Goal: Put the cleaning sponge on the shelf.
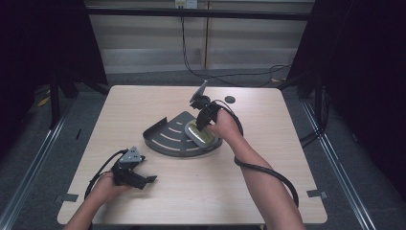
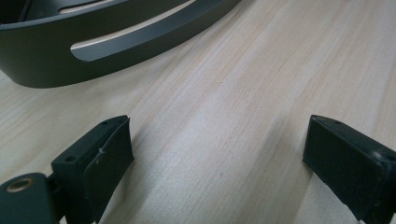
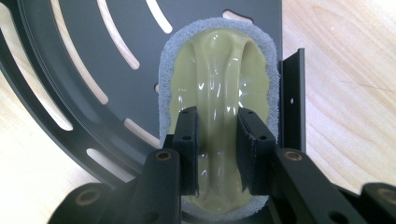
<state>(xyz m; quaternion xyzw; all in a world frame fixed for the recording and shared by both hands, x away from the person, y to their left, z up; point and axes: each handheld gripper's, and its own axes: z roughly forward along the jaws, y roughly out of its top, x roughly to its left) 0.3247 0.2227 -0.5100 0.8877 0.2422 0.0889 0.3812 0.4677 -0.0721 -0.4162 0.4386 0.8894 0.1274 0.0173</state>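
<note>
The right gripper (image 3: 217, 149) has its jaws pinched tight on the raised glossy ridge of a yellow-green sponge pad (image 3: 219, 79) with a grey foam edge. The pad lies flat on a dark slotted fan-shaped tray (image 1: 165, 136), at about three o'clock on the tray, close to its upright side wall. The tray sits near the middle of the table (image 1: 268, 120). Well apart, toward seven o'clock from the tray, the left gripper (image 2: 217, 154) rests low over bare wood, its jaws spread wide with nothing between them.
</note>
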